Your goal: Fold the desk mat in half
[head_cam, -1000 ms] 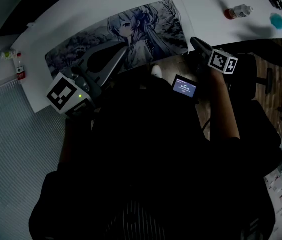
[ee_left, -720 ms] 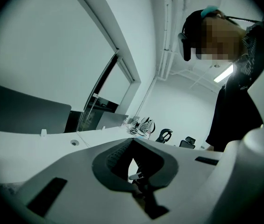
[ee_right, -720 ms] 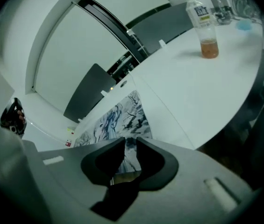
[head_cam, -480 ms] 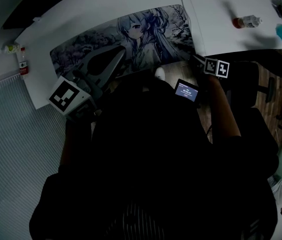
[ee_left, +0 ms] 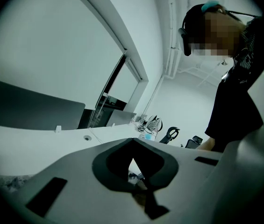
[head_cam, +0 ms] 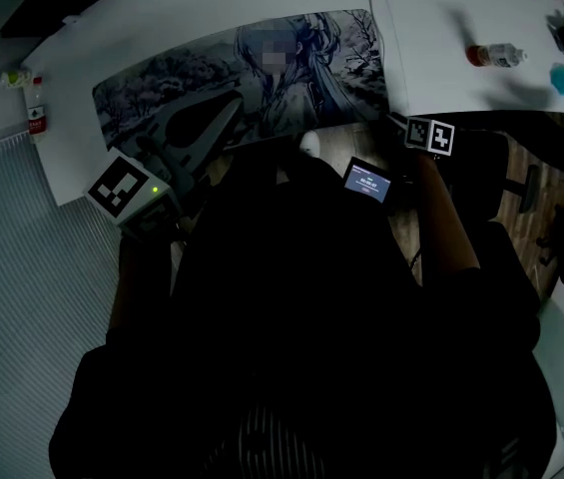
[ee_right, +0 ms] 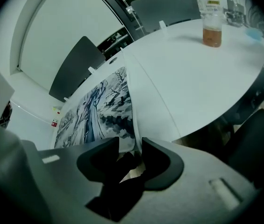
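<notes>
The desk mat (head_cam: 162,78), printed with a grey-blue anime drawing, lies flat along the near side of the white desk (head_cam: 431,18). My right gripper (head_cam: 393,120) is at the mat's near right corner, at the desk's edge. In the right gripper view its jaws (ee_right: 138,143) are opening, with the mat's (ee_right: 94,111) corner edge in the gap and the pads off it. My left gripper (head_cam: 234,106) hovers over the mat's middle near edge. In the left gripper view its tips (ee_left: 132,141) meet with nothing between them, and it looks across the desk.
A bottle (head_cam: 489,55) with brownish liquid (ee_right: 211,17) stands on the desk right of the mat, with a blue object (head_cam: 562,78) and cables beyond. A small red-labelled bottle (head_cam: 34,118) sits at the desk's left end. An office chair (head_cam: 491,168) stands below the right gripper.
My right gripper has drawn back from above the mat's right corner to the desk's near edge. The mat stays flat, and the left gripper has hardly moved.
</notes>
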The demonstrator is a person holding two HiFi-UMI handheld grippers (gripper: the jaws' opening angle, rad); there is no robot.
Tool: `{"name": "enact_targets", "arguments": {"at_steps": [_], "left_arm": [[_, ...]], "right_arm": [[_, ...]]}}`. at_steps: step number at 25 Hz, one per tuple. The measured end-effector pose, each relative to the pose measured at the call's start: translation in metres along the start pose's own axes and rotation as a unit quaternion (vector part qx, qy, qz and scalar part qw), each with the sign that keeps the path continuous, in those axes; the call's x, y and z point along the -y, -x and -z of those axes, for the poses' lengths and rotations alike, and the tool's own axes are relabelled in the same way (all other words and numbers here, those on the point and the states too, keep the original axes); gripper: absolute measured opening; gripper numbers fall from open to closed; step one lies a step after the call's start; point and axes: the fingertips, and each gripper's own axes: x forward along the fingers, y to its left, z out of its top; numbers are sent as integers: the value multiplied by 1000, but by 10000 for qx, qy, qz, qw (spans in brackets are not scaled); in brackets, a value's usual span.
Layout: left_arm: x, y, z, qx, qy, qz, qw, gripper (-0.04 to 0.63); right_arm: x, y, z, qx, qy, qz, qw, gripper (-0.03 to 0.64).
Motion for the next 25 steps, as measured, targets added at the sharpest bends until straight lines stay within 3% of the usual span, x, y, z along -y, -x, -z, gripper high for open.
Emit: {"name": "enact_targets", "arguments": {"at_steps": [3,6,9,12,15,19,22,25], "left_arm": [[-4,4,1,20,48,-93,9999,8],[-8,6,1,6,-17,-186,9998,8],[-9,8,6,-98,-119,-277,9995,8],[-10,9,7,-115,-102,-311,9994,8],[-9,7,7,-111,-99,-284,9995,8],[-8,7,12,-228,-172,-320,9991,8],[-10,5,15,-252,-130,-318,9991,8],[-8,3,15,-255,-138,-281,9992,8]], "right_arm": [[3,5,3,-115,9,-8,9999,131],[-3,7,2,-260,-6,-195,9995,38],[-9,1,13,-760,109,-117,9970,40],[1,-8,31,-1046,-404,-109,9936,134],[8,-12,27,-758,-901,-348,9924,141],[-2,-5,17,-304,-658,-488,9962,116],[-9,-1,-10,253,-769,-681,9944,115],[-23,-6,-22,236,-926,-713,9929,113]]}}
